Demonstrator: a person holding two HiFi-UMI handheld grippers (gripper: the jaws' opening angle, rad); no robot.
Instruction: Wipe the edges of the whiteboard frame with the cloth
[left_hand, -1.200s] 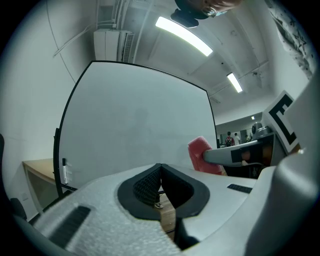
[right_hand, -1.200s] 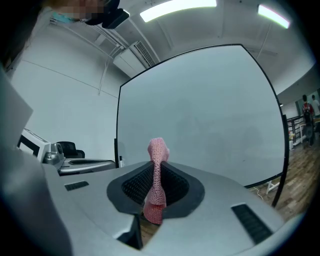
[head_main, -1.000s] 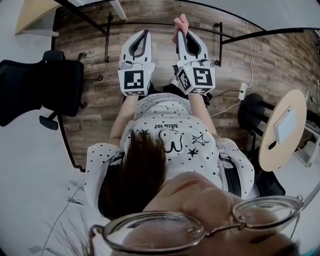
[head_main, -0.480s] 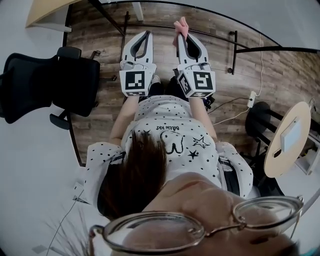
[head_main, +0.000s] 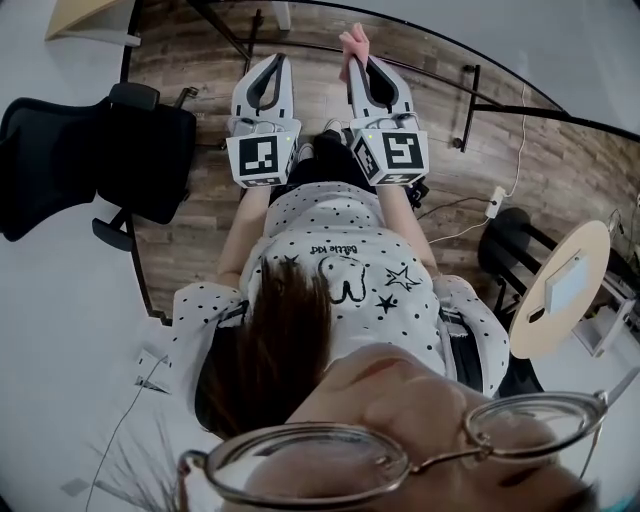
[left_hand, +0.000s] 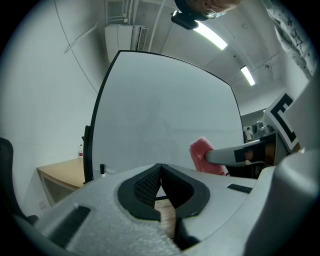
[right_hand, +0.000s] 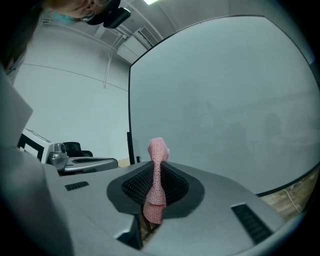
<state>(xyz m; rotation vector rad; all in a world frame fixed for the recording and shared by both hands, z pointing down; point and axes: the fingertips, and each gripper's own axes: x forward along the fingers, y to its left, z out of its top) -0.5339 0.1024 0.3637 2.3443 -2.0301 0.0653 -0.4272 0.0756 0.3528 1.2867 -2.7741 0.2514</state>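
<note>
Two grippers are held up before the whiteboard (left_hand: 165, 110). The cloth (right_hand: 156, 150) is pinched in the closed jaws of the right gripper (right_hand: 155, 175), with only a narrow tuft left past the tips. The left gripper (left_hand: 160, 169) is closed on nothing. The black frame (right_hand: 130, 110) is seen at ten o'clock of the cloth, apart from it. With so little cloth exposed, the frame could be scraped by bare jaw, or the cloth dragged out under hard pressure.

Shirt (head_main: 345, 240) print reads "little kid" — nothing else legible.
</note>
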